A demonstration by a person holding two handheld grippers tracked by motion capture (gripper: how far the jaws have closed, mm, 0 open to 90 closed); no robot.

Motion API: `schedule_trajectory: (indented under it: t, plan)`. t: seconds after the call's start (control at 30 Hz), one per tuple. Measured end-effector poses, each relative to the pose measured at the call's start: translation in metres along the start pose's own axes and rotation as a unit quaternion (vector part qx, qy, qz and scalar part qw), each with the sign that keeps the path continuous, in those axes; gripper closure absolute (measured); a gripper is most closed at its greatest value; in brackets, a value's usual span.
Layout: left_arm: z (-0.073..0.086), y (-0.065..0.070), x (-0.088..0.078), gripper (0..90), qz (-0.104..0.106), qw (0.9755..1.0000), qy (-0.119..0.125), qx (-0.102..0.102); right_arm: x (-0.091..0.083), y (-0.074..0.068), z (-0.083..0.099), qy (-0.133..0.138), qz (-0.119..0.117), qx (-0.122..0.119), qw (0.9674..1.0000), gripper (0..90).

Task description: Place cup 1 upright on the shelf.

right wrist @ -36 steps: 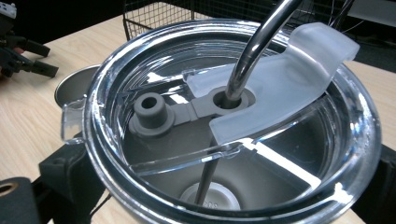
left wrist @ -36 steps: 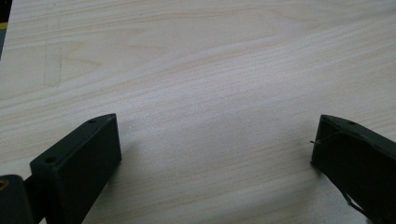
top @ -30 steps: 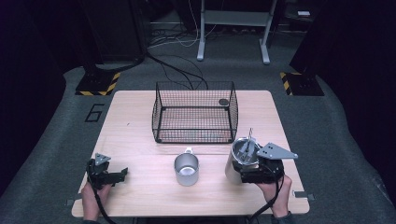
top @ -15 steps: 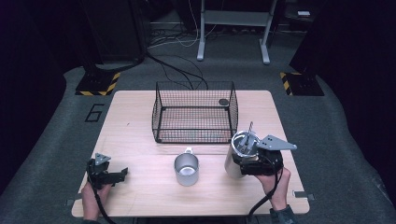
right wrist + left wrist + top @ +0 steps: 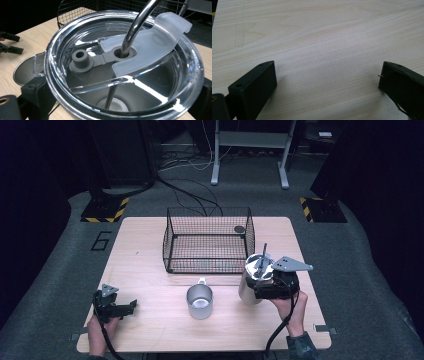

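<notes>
The right gripper (image 5: 262, 287) is clamped on a steel tumbler (image 5: 250, 287) at the near right of the table (image 5: 145, 245), just near of the wire basket's (image 5: 207, 240) right corner. In the right gripper view its jaws sit on either side of the tumbler (image 5: 125, 67) under the rim. The tumbler stands about upright and carries a clear lid (image 5: 82, 50) with a frosted flap (image 5: 152, 47) raised open. A metal straw (image 5: 135, 27) passes through the lid's hole and runs down to the bottom inside; apart from the straw, the inside looks bare.

A steel mug (image 5: 200, 301) stands near the middle of the table's near half, left of the tumbler and apart from it, handle pointing far. Its inside looks bare too.

The basket sits at the far middle of the table. A small dark round thing (image 5: 239, 228) lies in its far right corner; what it is I cannot tell.

The left gripper (image 5: 131, 306) rests at the near left of the table, well apart from the mug. Its jaws stand wide apart over bare wood with nothing between them.
</notes>
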State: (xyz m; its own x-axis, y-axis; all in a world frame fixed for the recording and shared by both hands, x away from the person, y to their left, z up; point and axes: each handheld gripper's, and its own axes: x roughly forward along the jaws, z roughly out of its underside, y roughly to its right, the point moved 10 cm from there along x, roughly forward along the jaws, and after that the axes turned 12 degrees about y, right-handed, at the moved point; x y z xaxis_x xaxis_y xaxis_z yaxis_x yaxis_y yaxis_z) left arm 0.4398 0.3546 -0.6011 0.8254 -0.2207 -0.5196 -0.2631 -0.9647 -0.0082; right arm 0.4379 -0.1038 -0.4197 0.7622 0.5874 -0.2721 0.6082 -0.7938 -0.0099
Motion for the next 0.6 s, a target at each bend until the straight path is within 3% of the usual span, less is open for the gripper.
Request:
schedule_trajectory:
  t: [0.6]
  plan:
    - [0.0,0.001,0.001,1.3,-0.001,1.0,0.003,-0.004,0.022,0.005,-0.014,-0.002,-0.008,0.002,1.0,3.4]
